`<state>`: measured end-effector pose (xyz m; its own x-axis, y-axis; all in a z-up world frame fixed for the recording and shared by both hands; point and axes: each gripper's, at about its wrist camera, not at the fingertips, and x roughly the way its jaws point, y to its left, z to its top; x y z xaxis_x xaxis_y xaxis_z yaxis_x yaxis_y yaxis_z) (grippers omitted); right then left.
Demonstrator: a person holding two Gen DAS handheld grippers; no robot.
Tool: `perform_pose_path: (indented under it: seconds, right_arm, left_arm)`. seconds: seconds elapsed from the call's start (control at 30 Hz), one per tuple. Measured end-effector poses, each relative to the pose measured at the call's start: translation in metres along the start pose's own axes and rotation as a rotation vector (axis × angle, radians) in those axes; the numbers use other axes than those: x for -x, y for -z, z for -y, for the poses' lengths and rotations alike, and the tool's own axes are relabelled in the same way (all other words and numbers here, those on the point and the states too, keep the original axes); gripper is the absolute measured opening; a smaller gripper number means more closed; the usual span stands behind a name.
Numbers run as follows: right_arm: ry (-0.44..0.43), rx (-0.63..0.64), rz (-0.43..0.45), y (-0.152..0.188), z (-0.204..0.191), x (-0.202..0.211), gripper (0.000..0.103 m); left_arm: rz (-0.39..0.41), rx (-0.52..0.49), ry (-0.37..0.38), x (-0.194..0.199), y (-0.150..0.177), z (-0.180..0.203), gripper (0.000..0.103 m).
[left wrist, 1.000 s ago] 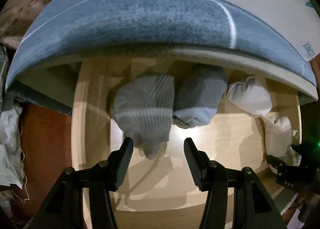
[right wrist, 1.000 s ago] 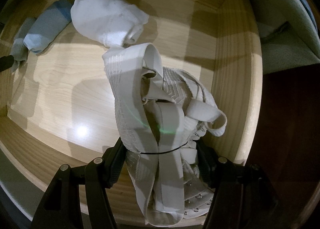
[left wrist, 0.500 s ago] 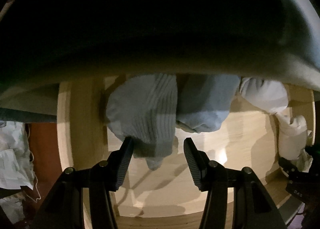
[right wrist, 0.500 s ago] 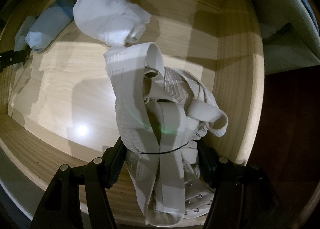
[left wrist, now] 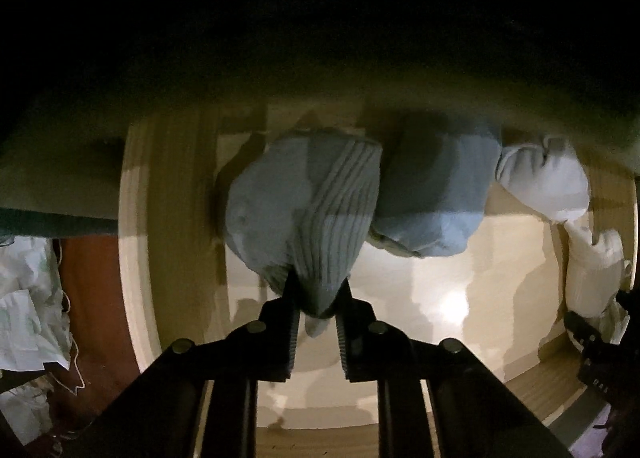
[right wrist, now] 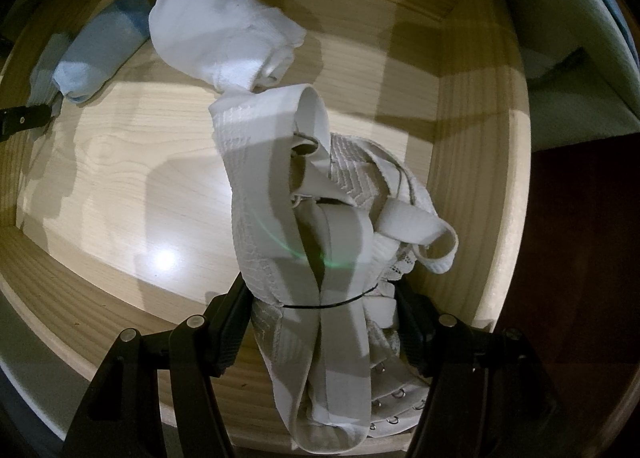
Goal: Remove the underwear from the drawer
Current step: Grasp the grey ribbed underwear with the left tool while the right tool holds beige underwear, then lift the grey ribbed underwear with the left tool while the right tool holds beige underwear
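Observation:
In the left wrist view my left gripper [left wrist: 316, 318] is shut on the lower end of a grey ribbed rolled garment [left wrist: 304, 213] inside the light wooden drawer [left wrist: 180, 217]. A blue-grey roll [left wrist: 436, 197] lies right of it, then a white roll [left wrist: 548, 185]. In the right wrist view my right gripper [right wrist: 324, 334] is shut on a white lace bra [right wrist: 320, 242] at the drawer's right side [right wrist: 472, 177]. The white roll [right wrist: 228, 45] and the blue-grey roll [right wrist: 96, 57] lie beyond. The left gripper's tip [right wrist: 24, 119] shows at the left edge.
A dark overhang [left wrist: 320, 37] covers the back of the drawer in the left wrist view. White crumpled cloth [left wrist: 28, 318] lies on red-brown floor left of the drawer. The right gripper's body [left wrist: 600, 342] shows by the bra [left wrist: 592, 270] at the right.
My left gripper moved further under the overhang and closed on the grey ribbed garment. My right gripper stays shut on the bra, barely moved.

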<state>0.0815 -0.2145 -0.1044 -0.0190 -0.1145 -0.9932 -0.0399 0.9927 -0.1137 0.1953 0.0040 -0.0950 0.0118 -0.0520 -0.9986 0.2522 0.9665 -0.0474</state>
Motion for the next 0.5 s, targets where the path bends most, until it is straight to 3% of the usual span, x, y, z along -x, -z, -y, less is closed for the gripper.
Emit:
perform_pose_path:
  seconds: [0.5]
  right_arm:
    - [0.005, 0.000, -0.002, 0.000, -0.002, -0.001, 0.063]
  left_arm:
    - [-0.109, -0.051, -0.002, 0.002, 0.046, -0.004, 0.015]
